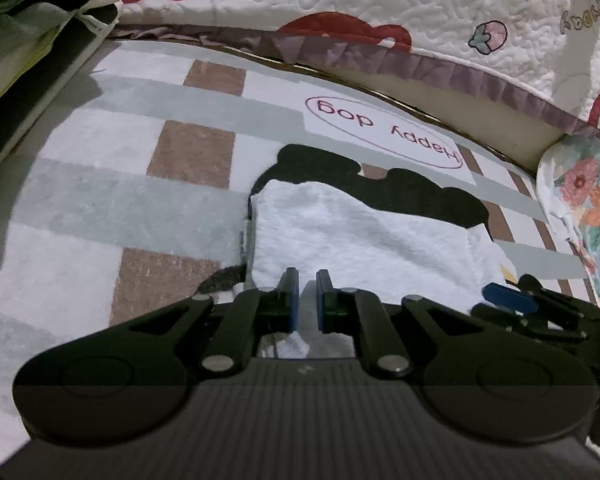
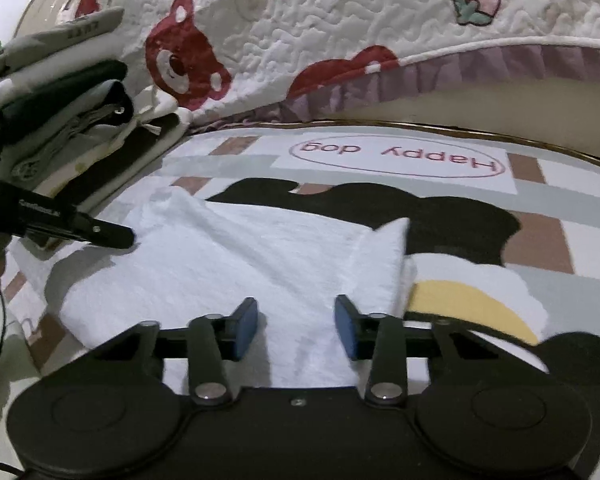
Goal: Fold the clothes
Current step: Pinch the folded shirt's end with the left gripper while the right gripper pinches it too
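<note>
A white folded garment [image 1: 352,236] lies on a checked "Happy dog" mat [image 1: 100,208]. My left gripper [image 1: 308,300] is at its near edge, its blue pads shut on a fold of the white cloth. In the right wrist view the same garment [image 2: 240,256] lies flat and my right gripper [image 2: 296,326] is open just above its near edge, holding nothing. My left gripper [image 2: 112,236] shows at the garment's left edge there. My right gripper [image 1: 508,298] shows at the right in the left wrist view.
A bed with a white quilt with red bears [image 2: 340,40] runs along the mat's far side. A stack of folded clothes [image 2: 60,112] stands at the left. A floral cloth [image 1: 580,208] lies at the right.
</note>
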### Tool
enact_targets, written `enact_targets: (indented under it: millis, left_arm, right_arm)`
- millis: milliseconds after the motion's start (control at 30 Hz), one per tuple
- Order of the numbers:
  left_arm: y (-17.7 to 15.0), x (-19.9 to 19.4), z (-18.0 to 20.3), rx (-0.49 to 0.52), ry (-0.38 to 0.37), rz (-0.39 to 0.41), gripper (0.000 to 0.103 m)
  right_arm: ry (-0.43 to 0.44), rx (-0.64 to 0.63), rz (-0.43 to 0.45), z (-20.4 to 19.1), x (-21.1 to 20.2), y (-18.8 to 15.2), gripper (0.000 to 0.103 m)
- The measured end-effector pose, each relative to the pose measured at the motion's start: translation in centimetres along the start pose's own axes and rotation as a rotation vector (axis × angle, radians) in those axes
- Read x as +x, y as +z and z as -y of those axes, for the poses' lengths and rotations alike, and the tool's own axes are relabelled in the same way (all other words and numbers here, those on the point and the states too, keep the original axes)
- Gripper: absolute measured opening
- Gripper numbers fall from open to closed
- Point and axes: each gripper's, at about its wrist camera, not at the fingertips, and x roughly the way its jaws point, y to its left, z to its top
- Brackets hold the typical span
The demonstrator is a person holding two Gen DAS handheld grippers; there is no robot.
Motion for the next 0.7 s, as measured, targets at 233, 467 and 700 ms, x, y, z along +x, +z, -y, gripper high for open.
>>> enact_targets:
  millis: [233,467,700]
  left_arm:
    - [0.4,-3.8,-3.1,-0.137,-0.112,0.044,0.042]
    - [-0.5,-1.3,-1.8,-0.118,-0.125,-0.111,0.054]
    - [-0.8,-1.3,-1.8,-0.112,-0.128,-0.124,0.059]
  right_arm:
    - [-0.210,0.552,-0.067,6.0,-5.3,-1.2,0.061]
    - [0.029,0.957,-0.212,5.8,-7.0,-5.5,0.061]
    - [0.271,1.360,-0.218,5.0,-8.7,-8.5,0.064]
